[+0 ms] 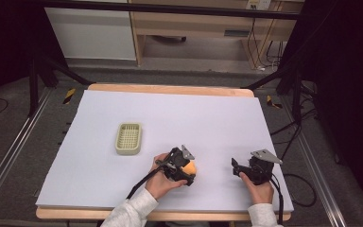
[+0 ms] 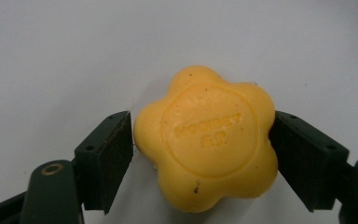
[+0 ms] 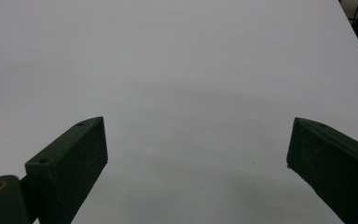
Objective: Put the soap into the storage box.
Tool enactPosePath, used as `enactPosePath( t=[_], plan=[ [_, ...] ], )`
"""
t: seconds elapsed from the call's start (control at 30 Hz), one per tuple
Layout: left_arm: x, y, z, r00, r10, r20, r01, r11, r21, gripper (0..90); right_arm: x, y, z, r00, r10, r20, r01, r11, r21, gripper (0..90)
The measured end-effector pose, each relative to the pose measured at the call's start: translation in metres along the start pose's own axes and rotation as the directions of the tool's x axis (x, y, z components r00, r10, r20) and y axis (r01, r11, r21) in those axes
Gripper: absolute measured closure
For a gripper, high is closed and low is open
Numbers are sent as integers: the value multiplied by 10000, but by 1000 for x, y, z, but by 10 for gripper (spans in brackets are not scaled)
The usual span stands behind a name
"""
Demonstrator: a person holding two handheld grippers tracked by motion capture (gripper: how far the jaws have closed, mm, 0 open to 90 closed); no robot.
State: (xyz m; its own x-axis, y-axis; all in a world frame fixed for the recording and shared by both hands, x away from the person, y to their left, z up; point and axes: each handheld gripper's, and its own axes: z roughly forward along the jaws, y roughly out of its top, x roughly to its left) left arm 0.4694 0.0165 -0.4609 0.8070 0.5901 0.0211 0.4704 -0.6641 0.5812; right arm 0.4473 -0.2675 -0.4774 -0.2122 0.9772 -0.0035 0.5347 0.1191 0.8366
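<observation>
Left gripper view has the left claw (image 2: pixel 200 149) closed around a yellow flower-shaped soap (image 2: pixel 207 140), both jaws touching its sides, on the white bench (image 1: pixel 194 118). Right claw (image 3: pixel 198 158) gapes wide, holding nothing. A cream basket (image 1: pixel 128 138) sits well apart, beyond the left hand (image 1: pixel 163 182).

soap dish (image 1: pixel 128 138) alone on left, open mat (image 1: pixel 208 118) elsewhere

High view overlooks the table (image 1: pixel 170 118); gripper views sit close (facing its surface).
</observation>
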Motion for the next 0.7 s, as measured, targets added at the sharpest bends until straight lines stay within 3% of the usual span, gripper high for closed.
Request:
enactPosePath(
  t=[0.7],
  plan=[
    [1,4,7,10000,36,43,-38,9984,564,257,0,0,0,10000,-11,53,11,10000,-8,55]
  ],
)
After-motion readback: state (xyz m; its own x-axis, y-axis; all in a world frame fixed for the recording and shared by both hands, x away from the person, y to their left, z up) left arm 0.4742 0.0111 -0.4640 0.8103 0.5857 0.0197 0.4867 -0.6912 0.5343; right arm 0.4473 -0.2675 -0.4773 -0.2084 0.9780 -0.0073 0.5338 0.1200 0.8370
